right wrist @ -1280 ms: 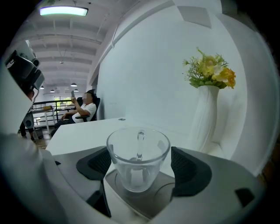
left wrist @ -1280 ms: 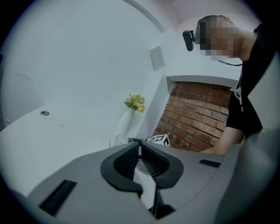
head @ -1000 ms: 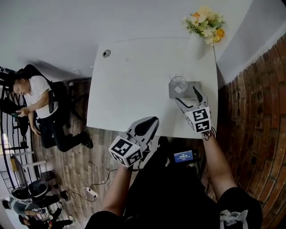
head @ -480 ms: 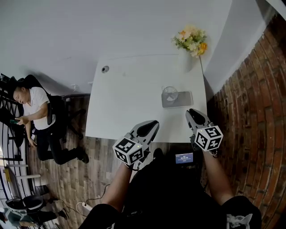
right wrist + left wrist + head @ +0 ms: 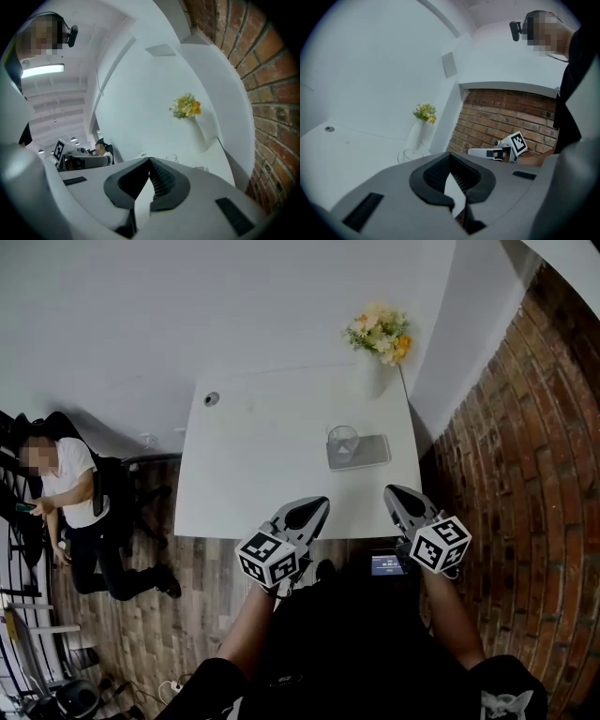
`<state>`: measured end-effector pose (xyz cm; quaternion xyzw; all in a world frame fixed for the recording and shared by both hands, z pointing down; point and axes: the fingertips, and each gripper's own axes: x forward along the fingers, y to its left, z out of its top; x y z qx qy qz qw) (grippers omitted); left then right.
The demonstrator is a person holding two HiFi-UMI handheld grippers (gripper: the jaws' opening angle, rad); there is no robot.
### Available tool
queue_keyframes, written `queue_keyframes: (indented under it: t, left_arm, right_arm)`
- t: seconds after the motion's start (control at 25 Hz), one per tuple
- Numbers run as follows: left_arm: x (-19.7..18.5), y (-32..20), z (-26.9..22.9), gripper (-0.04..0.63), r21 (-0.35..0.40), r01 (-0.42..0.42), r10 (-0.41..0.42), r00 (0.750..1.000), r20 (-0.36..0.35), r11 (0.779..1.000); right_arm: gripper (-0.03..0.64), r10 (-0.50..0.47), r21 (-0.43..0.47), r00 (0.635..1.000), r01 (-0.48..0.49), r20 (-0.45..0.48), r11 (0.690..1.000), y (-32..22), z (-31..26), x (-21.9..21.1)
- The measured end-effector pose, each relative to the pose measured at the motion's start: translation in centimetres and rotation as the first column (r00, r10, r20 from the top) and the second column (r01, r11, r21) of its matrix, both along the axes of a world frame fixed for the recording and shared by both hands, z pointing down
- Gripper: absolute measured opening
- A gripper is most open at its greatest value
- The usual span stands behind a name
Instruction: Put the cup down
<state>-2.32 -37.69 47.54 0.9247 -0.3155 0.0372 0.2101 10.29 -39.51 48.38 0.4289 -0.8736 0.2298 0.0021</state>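
Note:
A clear glass cup stands upright on a grey mat on the white table, toward its right side. Its rim also peeks over the left gripper's body. My right gripper is shut and empty, pulled back to the table's near edge, well short of the cup. My left gripper is also shut with nothing in it, hovering at the near edge left of the right one. The right gripper shows in the left gripper view against the brick wall.
A white vase of yellow and orange flowers stands at the table's far right corner. A brick wall runs along the right. A small round grommet sits at the far left of the table. A seated person is left of it.
My right gripper let go of the cup, shut its jaws and drew back to the table's near edge. The cup stays on the mat. The left gripper barely moved.

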Motion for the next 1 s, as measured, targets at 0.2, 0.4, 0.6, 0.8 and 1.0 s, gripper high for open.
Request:
queue_keyframes:
  t: [0.2,0.4,0.6,0.8,1.0]
  left_arm:
    - [0.3,0.6,0.6,0.009,-0.017,-0.016,0.016,1.000,-0.008,1.000]
    - [0.5,0.7,1.2,0.009,-0.026,-0.031,0.031,1.000,-0.003,0.999]
    - [0.3,0.6,1.2,0.009,-0.024,-0.039,0.039,0.999,0.004,0.999]
    - [-0.2,0.1,1.1,0.009,-0.025,-0.040,0.040,0.999,0.001,0.999]
    - [-0.5,-0.3,1.1,0.009,-0.025,-0.036,0.036,0.999,0.002,0.999]
  right_arm:
    - [0.014,0.023,0.002,0.999,-0.022,-0.025,1.000,0.8,0.1,0.8]
    - [0.014,0.035,0.012,0.999,-0.034,-0.042,0.999,0.8,0.2,1.0]
    - [0.014,0.048,0.016,0.998,-0.047,-0.044,0.999,0.6,0.3,0.8]
    - [0.014,0.056,0.013,0.998,-0.055,-0.043,0.998,-0.1,0.4,0.6]
    - [0.014,0.057,0.013,0.997,-0.057,-0.047,0.998,-0.7,0.4,0.5]
